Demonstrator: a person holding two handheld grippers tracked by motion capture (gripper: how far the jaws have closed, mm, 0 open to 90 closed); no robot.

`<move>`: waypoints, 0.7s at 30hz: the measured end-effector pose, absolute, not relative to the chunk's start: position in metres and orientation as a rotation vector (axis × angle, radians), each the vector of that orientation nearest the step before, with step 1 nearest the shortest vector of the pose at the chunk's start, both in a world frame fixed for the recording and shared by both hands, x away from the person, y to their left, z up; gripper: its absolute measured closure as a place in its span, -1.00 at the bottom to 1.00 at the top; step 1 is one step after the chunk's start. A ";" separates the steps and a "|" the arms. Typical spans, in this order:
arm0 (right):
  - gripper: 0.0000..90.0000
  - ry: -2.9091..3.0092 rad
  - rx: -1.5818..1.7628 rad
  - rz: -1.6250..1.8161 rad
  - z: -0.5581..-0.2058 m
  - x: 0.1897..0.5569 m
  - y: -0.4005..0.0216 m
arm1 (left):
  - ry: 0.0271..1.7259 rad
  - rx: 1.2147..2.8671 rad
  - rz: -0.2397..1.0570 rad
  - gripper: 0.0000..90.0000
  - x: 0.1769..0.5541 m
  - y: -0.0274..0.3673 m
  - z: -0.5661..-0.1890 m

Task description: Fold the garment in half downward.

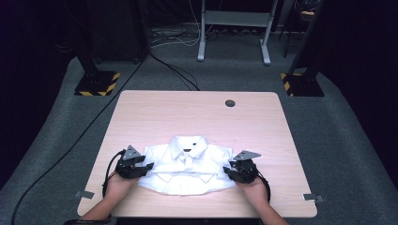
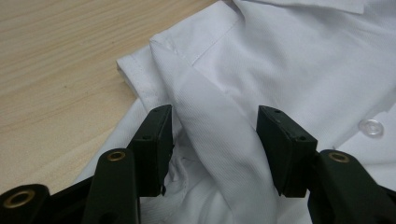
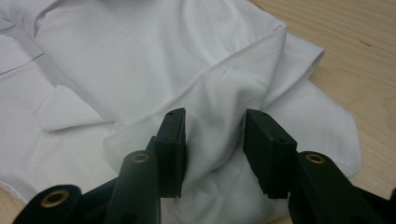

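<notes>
Surface (image 1: 155, 112): pale wood, large. White shirt (image 1: 187, 169): near middle, collar far, sleeves folded in, lower half apparently not yet folded. Left tool (image 1: 149, 166): at shirt's left edge, jaws parted, fabric ridge between, unpinched. Right tool (image 1: 227, 171): right edge, likewise parted over a fold.

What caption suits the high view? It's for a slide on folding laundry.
Two hands bring a left hand-held gripper and a right hand-held gripper to opposite sides of a folded white shirt on a wooden table.

Wooden table (image 1: 155, 112), grey carpet (image 1: 347, 140)
</notes>
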State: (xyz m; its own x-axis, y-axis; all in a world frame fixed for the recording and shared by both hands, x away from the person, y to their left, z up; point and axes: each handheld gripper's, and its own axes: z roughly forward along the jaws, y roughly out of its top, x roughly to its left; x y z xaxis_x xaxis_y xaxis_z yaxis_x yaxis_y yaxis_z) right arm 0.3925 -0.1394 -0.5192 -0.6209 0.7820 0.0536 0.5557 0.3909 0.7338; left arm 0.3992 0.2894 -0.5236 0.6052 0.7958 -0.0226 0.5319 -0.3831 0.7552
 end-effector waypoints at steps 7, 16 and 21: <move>0.34 2.331 1.117 1.069 -0.523 0.394 -0.140 | 1.016 2.065 0.494 0.04 0.401 0.288 -0.529; 0.34 2.292 1.165 1.138 -0.503 0.405 -0.143 | 1.045 2.073 0.479 0.04 0.404 0.285 -0.526; 0.39 2.229 1.179 1.165 -0.486 0.424 -0.143 | 1.048 2.068 0.479 0.04 0.404 0.285 -0.526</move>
